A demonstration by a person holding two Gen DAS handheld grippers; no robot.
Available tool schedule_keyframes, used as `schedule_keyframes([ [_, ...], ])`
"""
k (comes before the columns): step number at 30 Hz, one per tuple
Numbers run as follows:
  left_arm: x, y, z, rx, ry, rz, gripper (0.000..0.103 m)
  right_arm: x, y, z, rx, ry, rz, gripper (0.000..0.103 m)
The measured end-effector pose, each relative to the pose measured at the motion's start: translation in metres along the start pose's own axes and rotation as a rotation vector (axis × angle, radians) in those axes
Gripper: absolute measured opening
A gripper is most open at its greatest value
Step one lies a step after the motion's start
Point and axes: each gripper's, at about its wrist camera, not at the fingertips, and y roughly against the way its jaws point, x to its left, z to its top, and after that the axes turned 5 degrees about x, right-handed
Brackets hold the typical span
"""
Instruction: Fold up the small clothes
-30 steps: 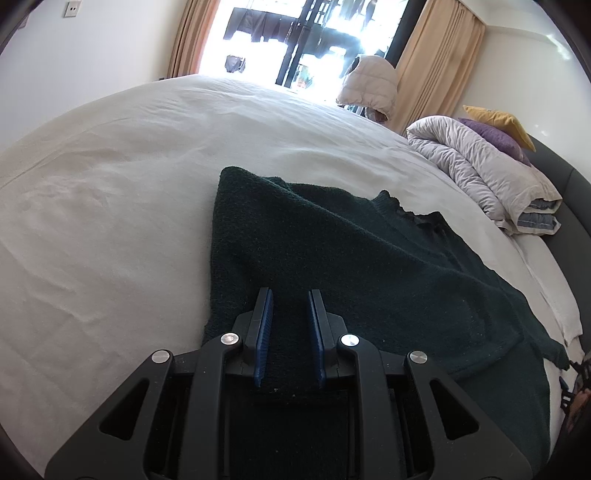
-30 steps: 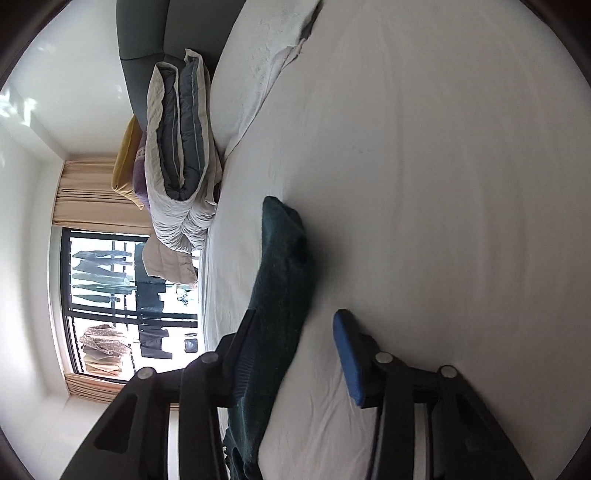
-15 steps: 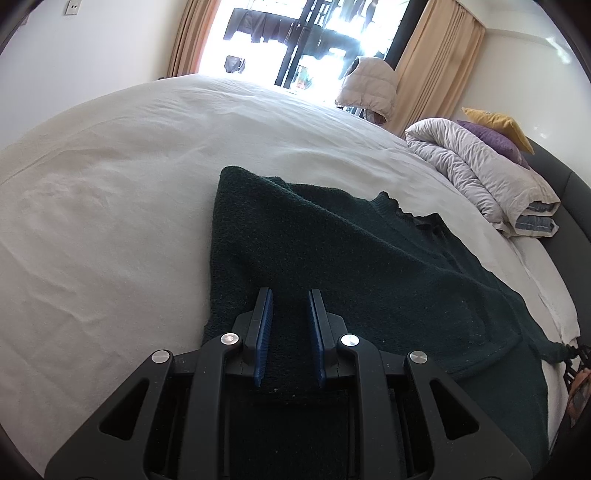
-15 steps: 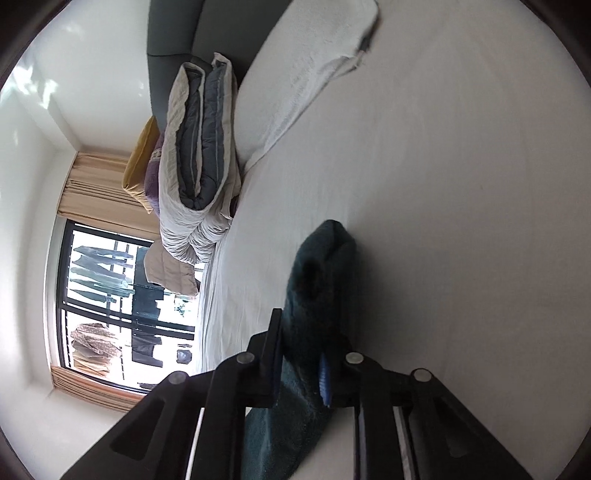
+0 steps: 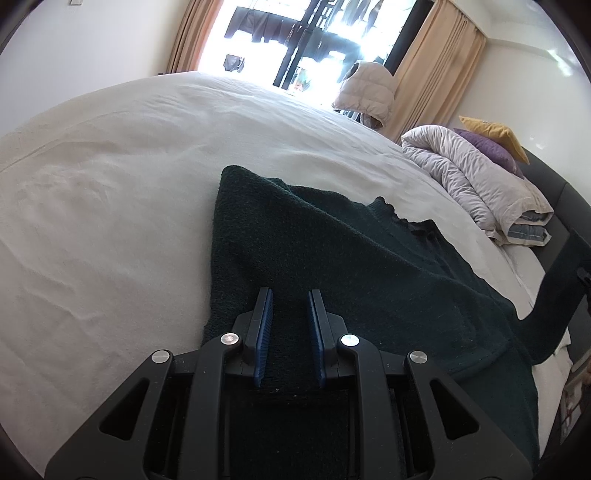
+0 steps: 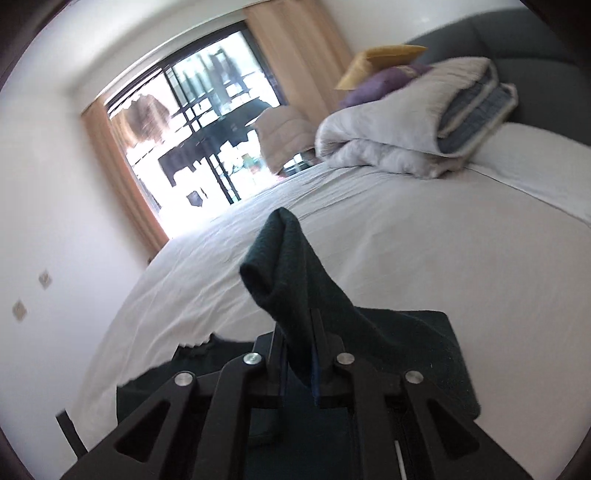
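Note:
A dark green knit sweater (image 5: 351, 251) lies spread on the white bed (image 5: 110, 221). My left gripper (image 5: 290, 295) is at its near hem, shut on the fabric that runs between the blue pads. One sleeve (image 5: 554, 291) rises off the bed towards the right edge of the left wrist view. In the right wrist view that sleeve (image 6: 284, 258) sticks up out of my right gripper (image 6: 297, 325), which is shut on it. Below it lies the sweater's body (image 6: 424, 343).
A folded grey-white duvet (image 5: 472, 184) with a purple and a yellow pillow (image 6: 380, 59) sits against the dark headboard (image 6: 517, 33). A pale jacket (image 5: 365, 92) hangs by the bright window and curtains. White sheet (image 6: 406, 240) stretches beyond the sweater.
My right gripper closed on the sleeve, rolled upright and swung up and across above the sweater, lifting the sleeve off the bed. The left gripper kept still.

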Motion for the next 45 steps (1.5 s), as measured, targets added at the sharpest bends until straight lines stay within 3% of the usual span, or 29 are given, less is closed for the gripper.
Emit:
schedule_keyframes([
  [5,0.006,0.001,-0.001,-0.007,0.031,-0.038,0.019,0.116,-0.058,-0.042,0.103,0.182,0.048,0.011],
  [10,0.020,0.004,-0.002,-0.026,0.105,-0.124,0.019,0.180,-0.096,-0.079,0.165,0.266,0.074,0.011],
  [18,0.041,0.015,-0.003,-0.085,0.217,-0.217,0.019,0.204,-0.115,-0.107,0.223,0.309,0.085,0.011],
  [26,0.054,0.021,-0.005,-0.121,0.278,-0.246,0.019,0.227,-0.120,-0.123,0.253,0.374,0.088,0.013],
  [29,0.055,0.021,-0.005,-0.126,0.288,-0.251,0.019,0.233,-0.129,-0.131,0.299,0.392,0.112,0.026],
  [31,0.055,0.021,-0.005,-0.126,0.287,-0.251,0.019,0.233,-0.133,-0.137,0.339,0.381,0.154,0.052],
  [33,0.055,0.021,-0.006,-0.126,0.288,-0.250,0.019,0.230,-0.126,-0.139,0.335,0.362,0.196,0.062],
  [36,0.059,0.025,-0.008,-0.126,0.290,-0.253,0.019,0.218,-0.111,-0.138,0.348,0.316,0.270,0.062],
  [40,0.060,0.030,-0.007,-0.109,0.289,-0.247,0.019,0.170,-0.083,-0.125,0.335,0.150,0.322,0.062],
  [43,0.050,0.038,0.004,-0.077,0.266,-0.183,0.019,0.116,-0.060,-0.108,0.291,0.027,0.295,0.062],
  [45,0.034,0.051,0.013,-0.097,0.206,-0.130,0.019,0.071,-0.049,-0.099,0.273,-0.100,0.293,0.062],
])
